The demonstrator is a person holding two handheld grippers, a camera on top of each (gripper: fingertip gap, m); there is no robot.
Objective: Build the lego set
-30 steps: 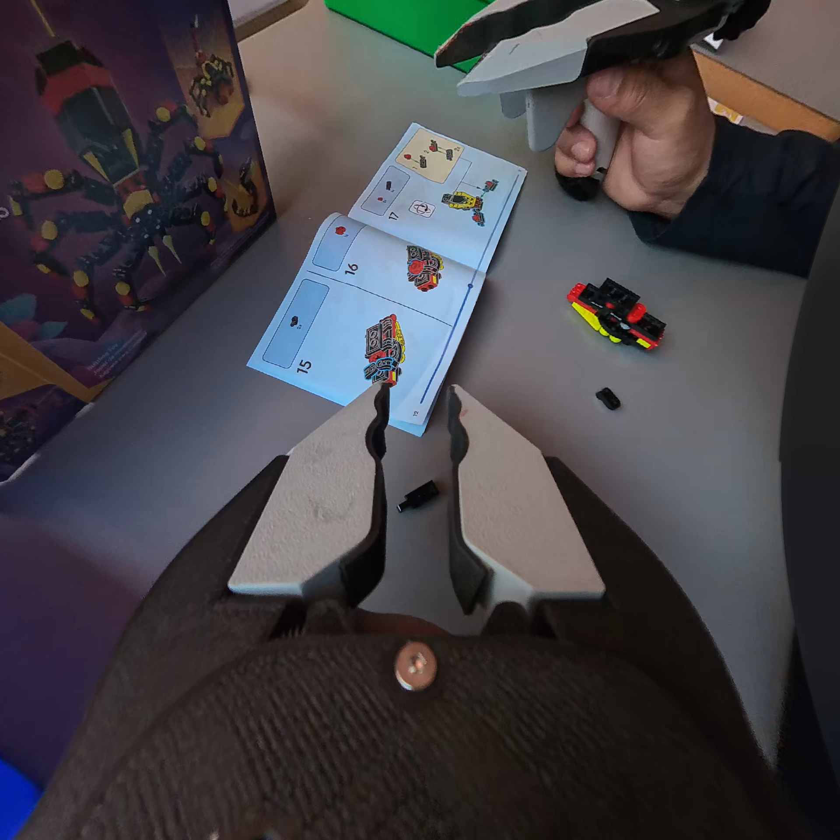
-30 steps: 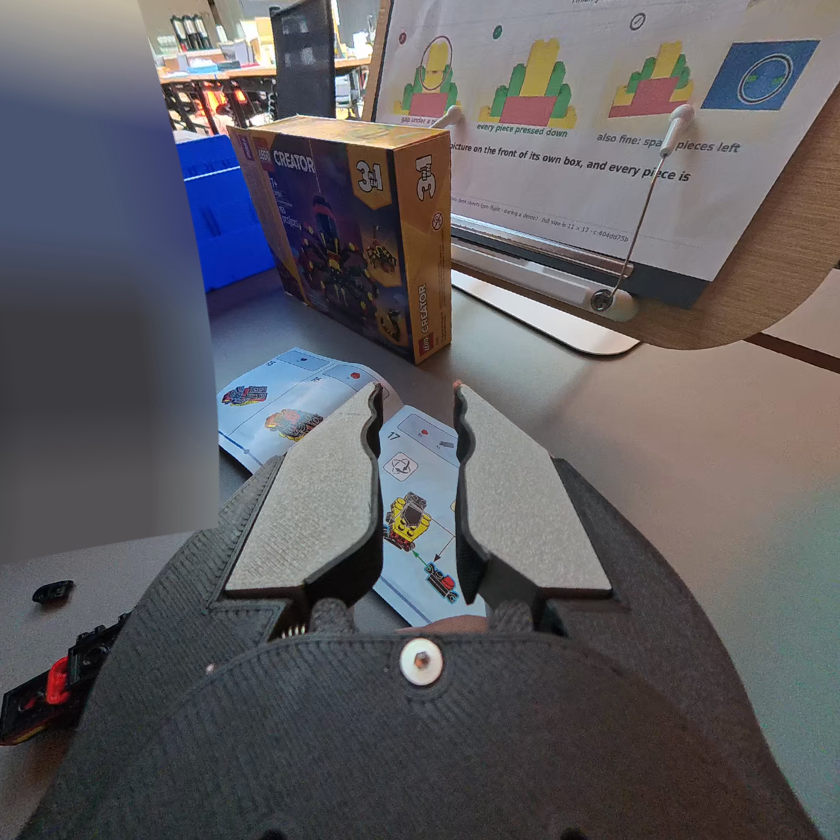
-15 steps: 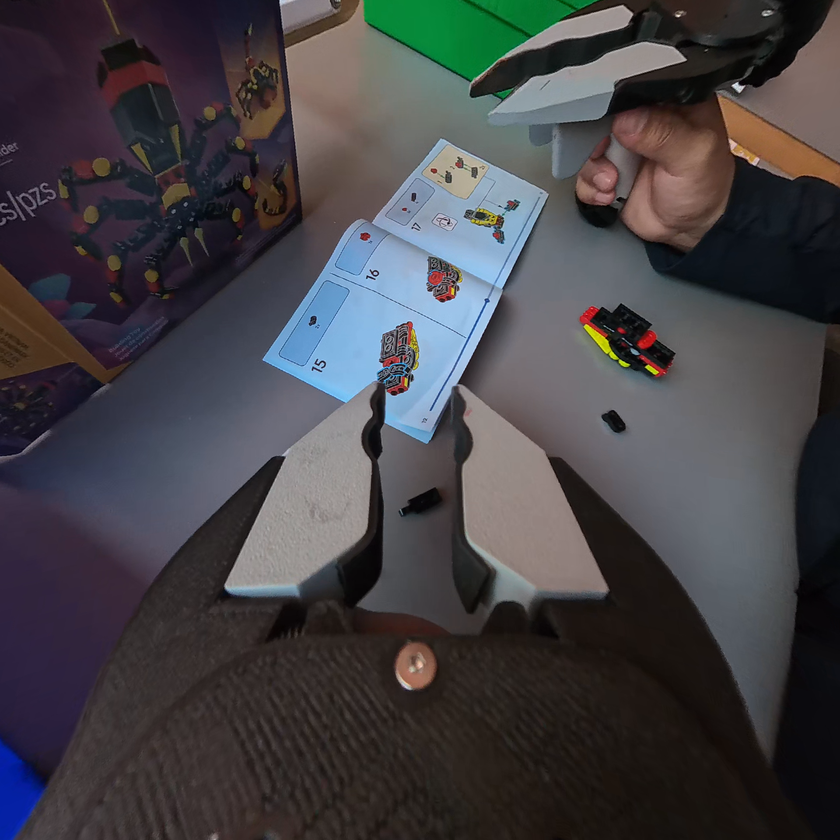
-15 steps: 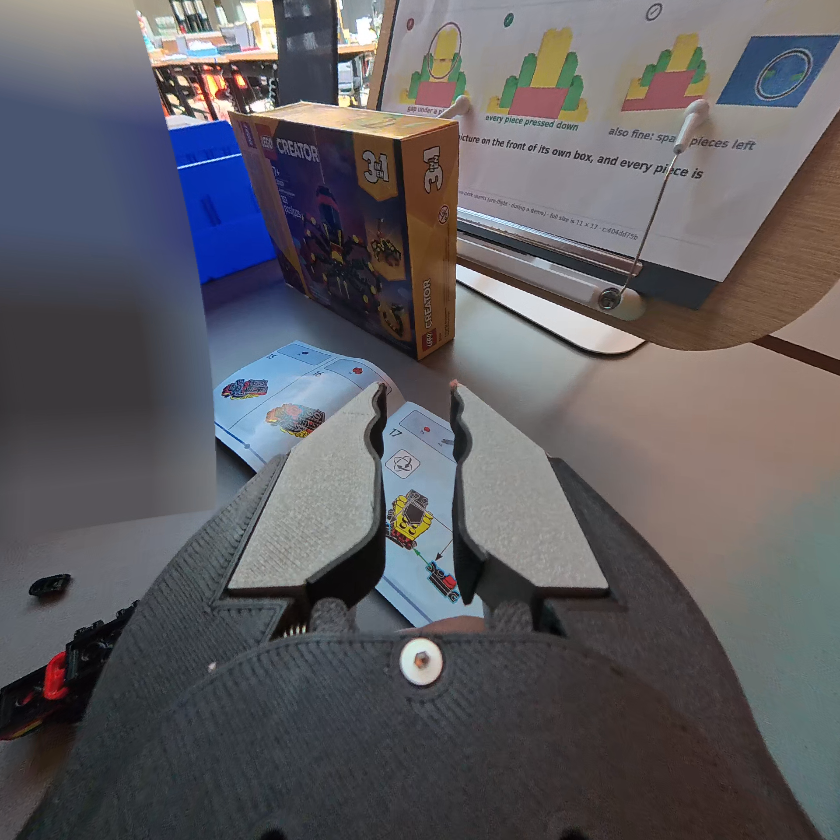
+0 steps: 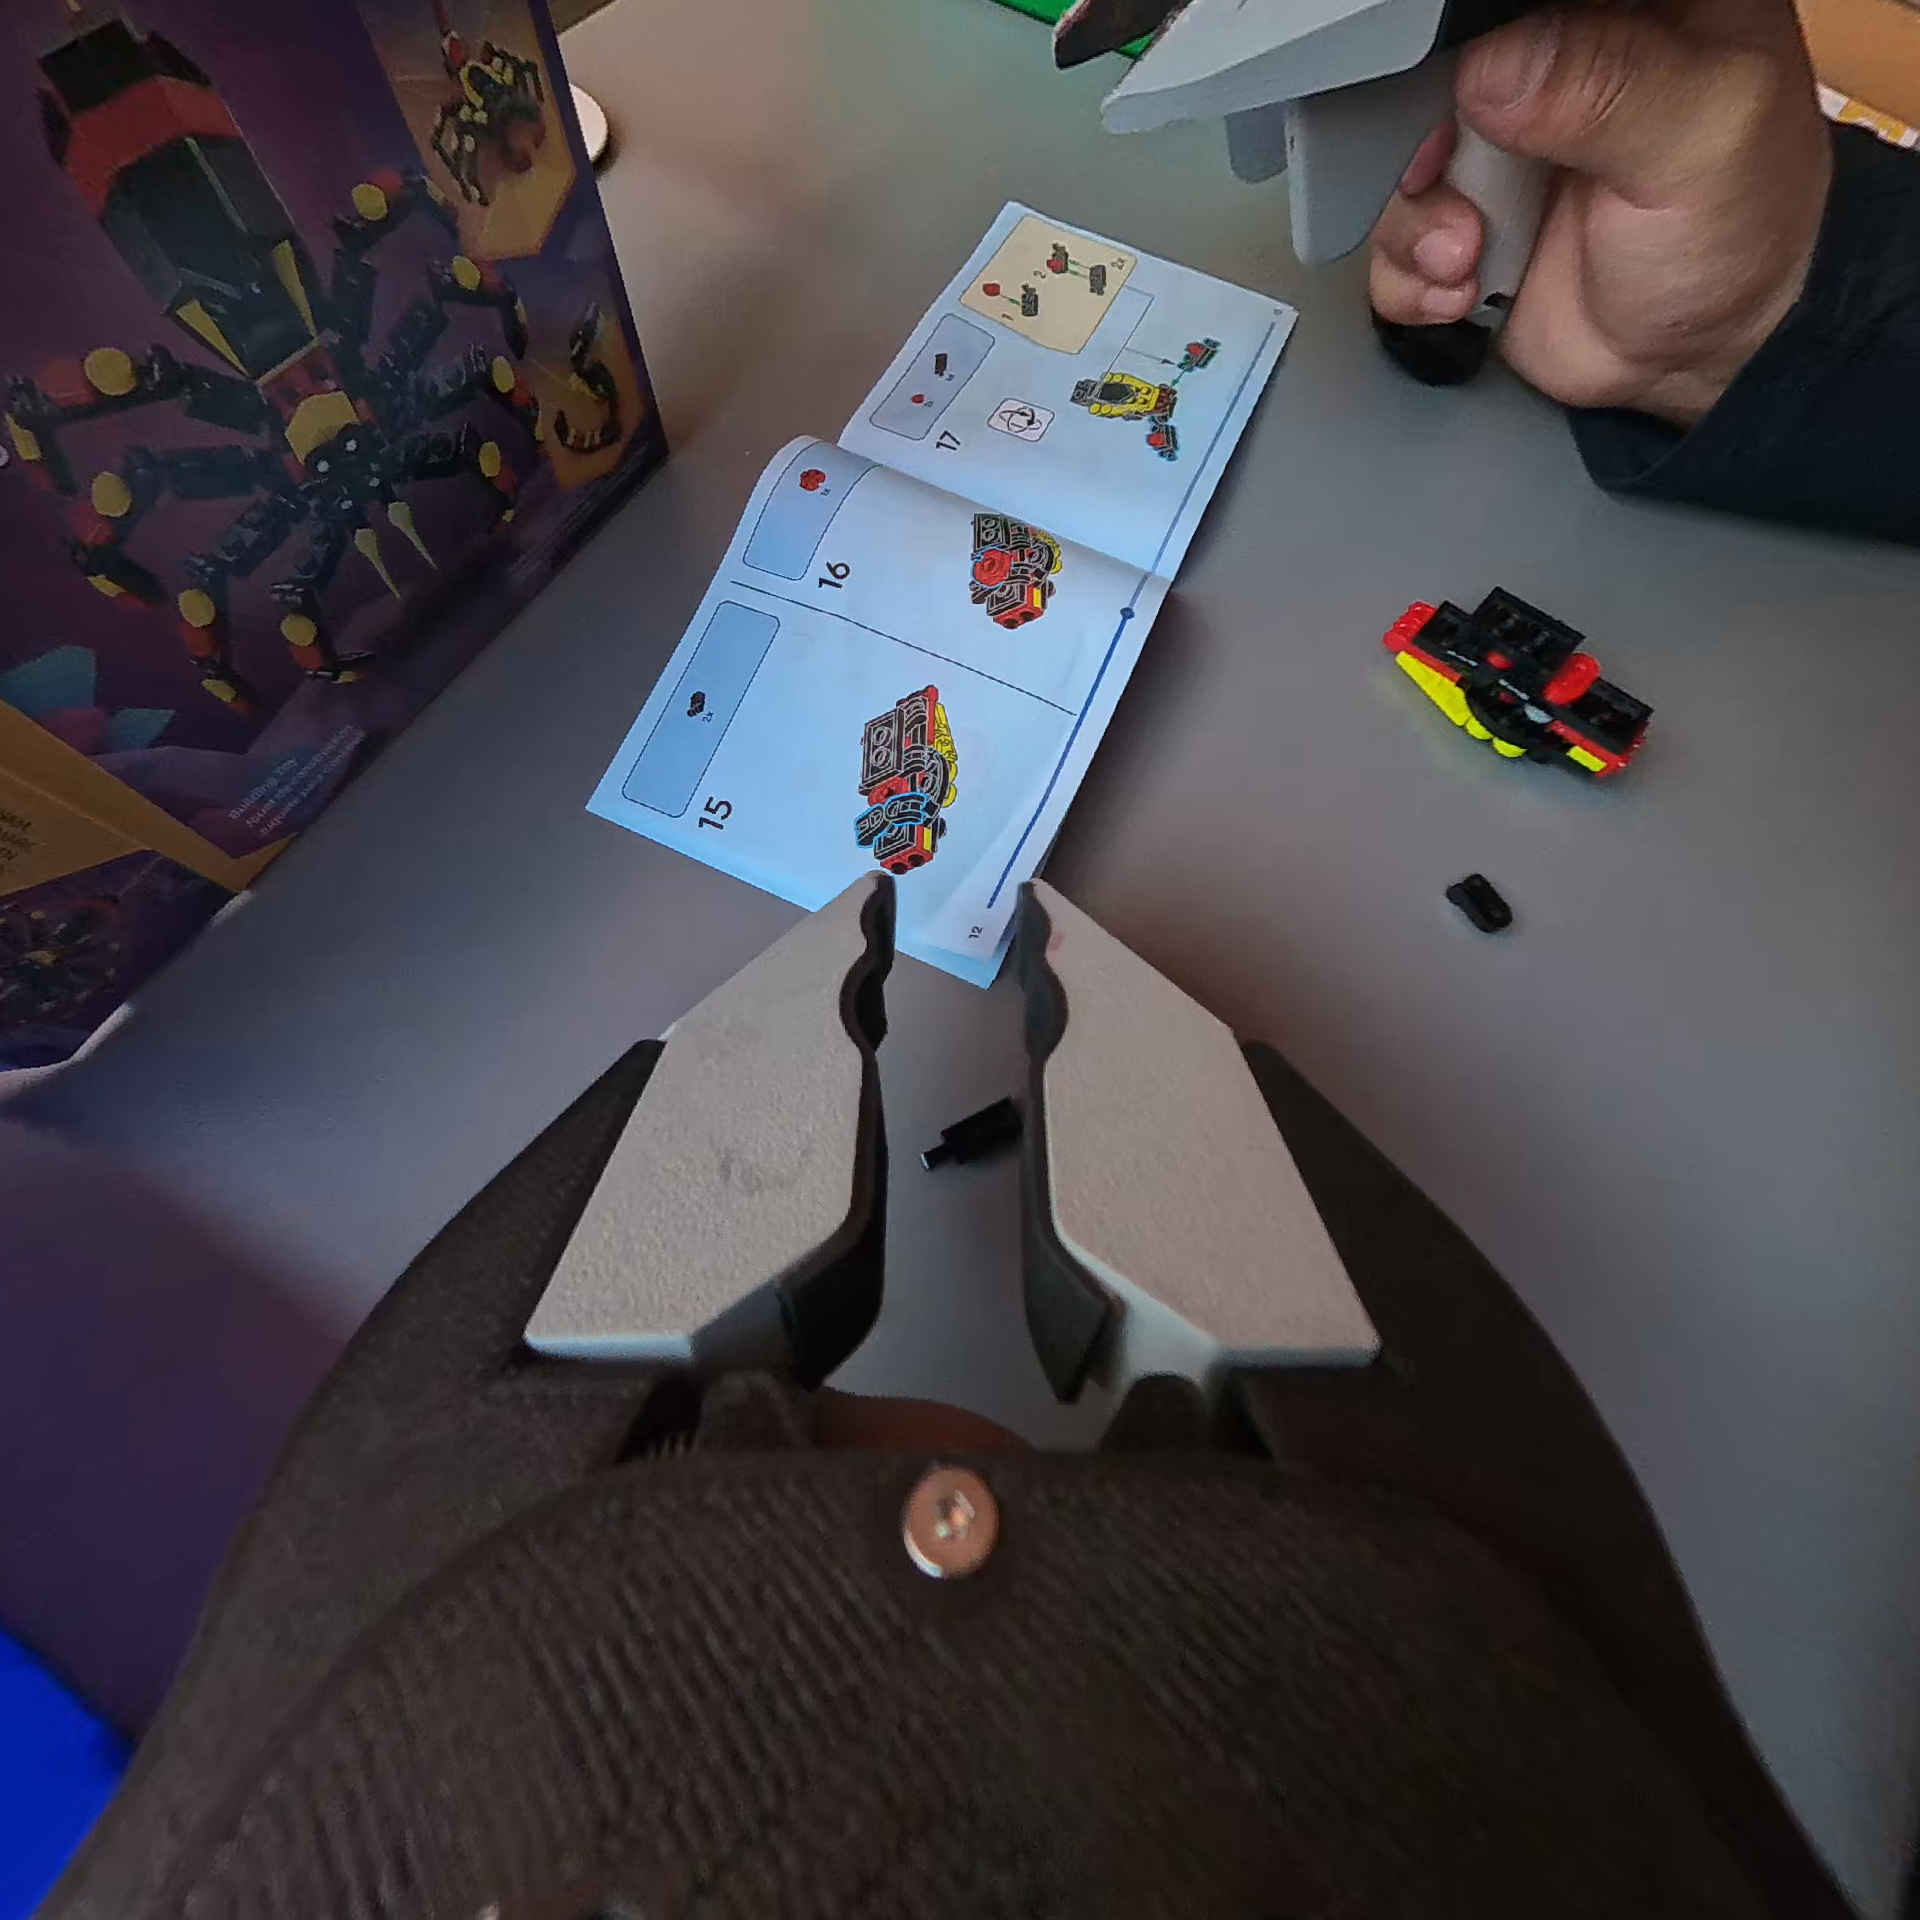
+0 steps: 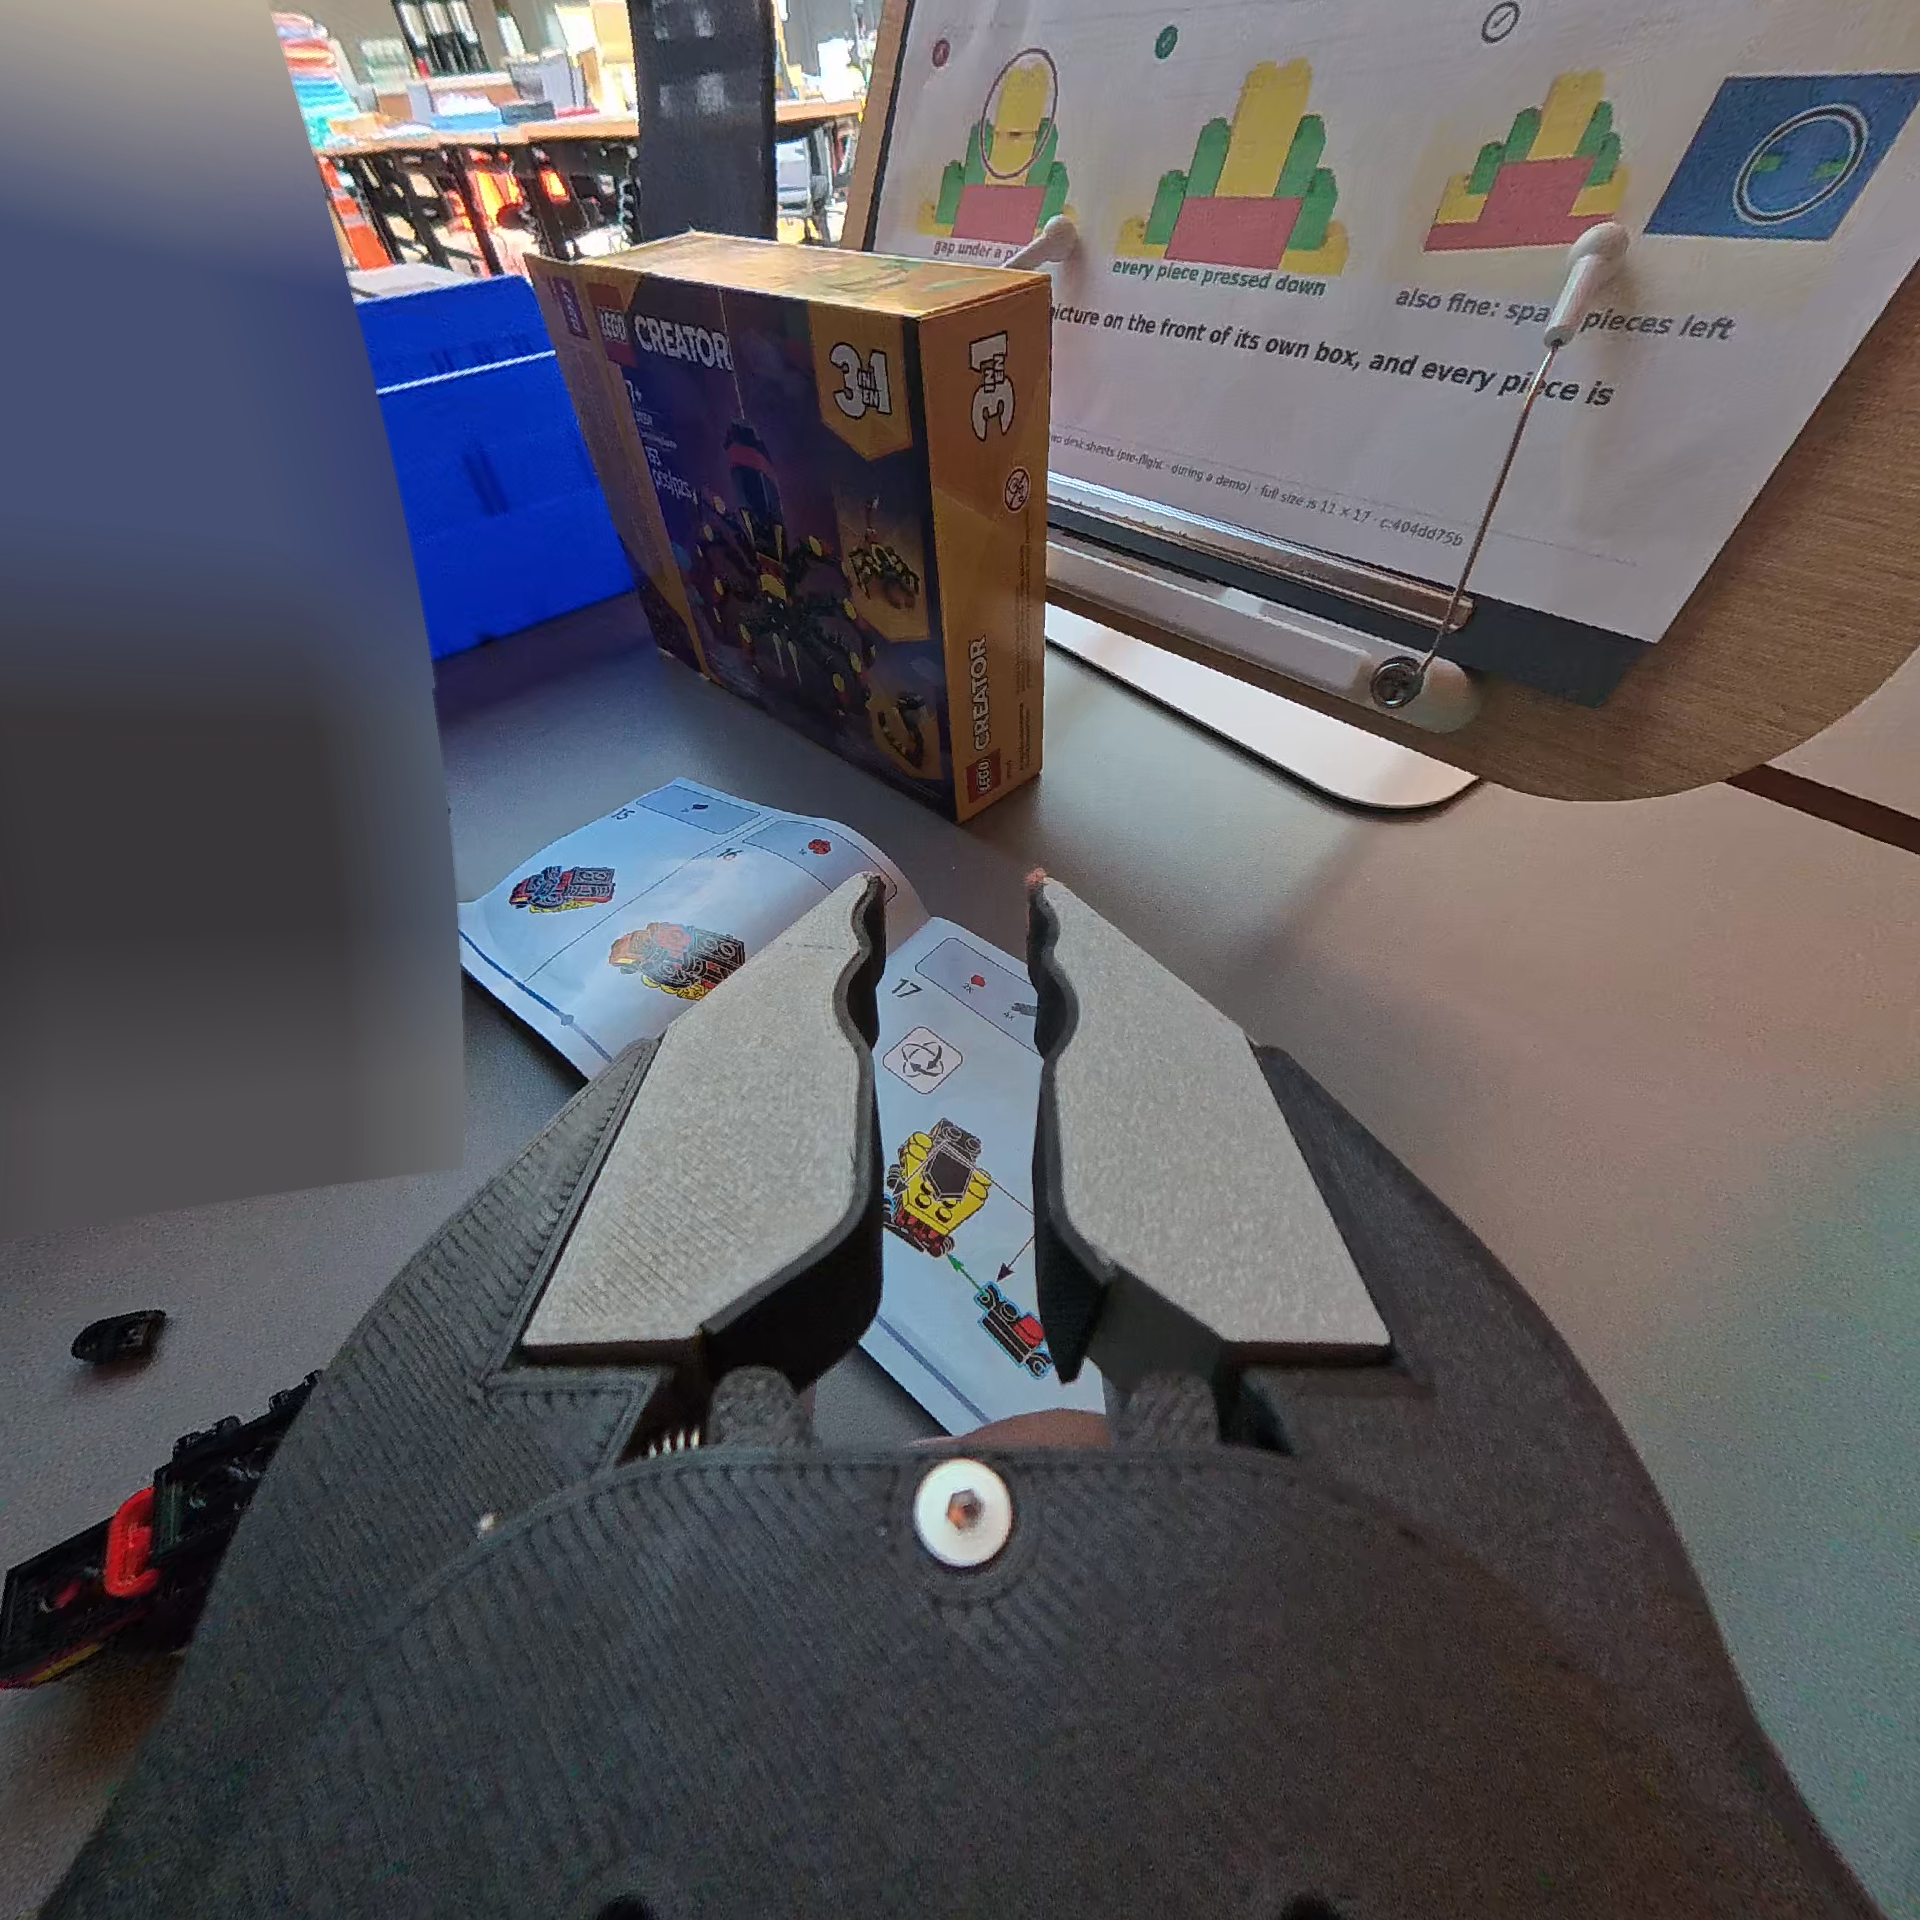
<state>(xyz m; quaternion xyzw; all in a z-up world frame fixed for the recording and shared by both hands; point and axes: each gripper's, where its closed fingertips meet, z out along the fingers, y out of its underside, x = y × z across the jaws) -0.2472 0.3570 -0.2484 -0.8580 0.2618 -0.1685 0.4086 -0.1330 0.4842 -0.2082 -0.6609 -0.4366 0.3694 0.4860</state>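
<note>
Grey tabletop [image 5: 1558, 1195] is carrying everything; a workshop with more tables is showing blurred behind in the right wrist view. Left gripper [image 5: 956, 894] is hovering over the table with its jaws parted, holding nothing. A small black pin piece [image 5: 971, 1132] is lying on the table, showing in the gap between the fingers, not touching either as far as I can tell. Open instruction booklet [image 5: 935, 582] is lying flat just past the left fingertips, near corner showing between them. Partly built red, black and yellow lego assembly [image 5: 1517, 686] is sitting to the right of the booklet, well apart from the left gripper. A second small black piece [image 5: 1481, 902] is lying near it on the camera's side. Lego box [image 5: 260, 416] is standing upright left of the booklet. Right gripper [image 6: 956, 894] is being held above the booklet's far page, jaws released, nothing between them; a hand [image 5: 1621, 208] is gripping its handle. A board with a printed sheet [image 6: 1351, 312] is leaning on a stand behind the box, and a blue bin [image 6: 488, 478] is sitting left of the box.
</note>
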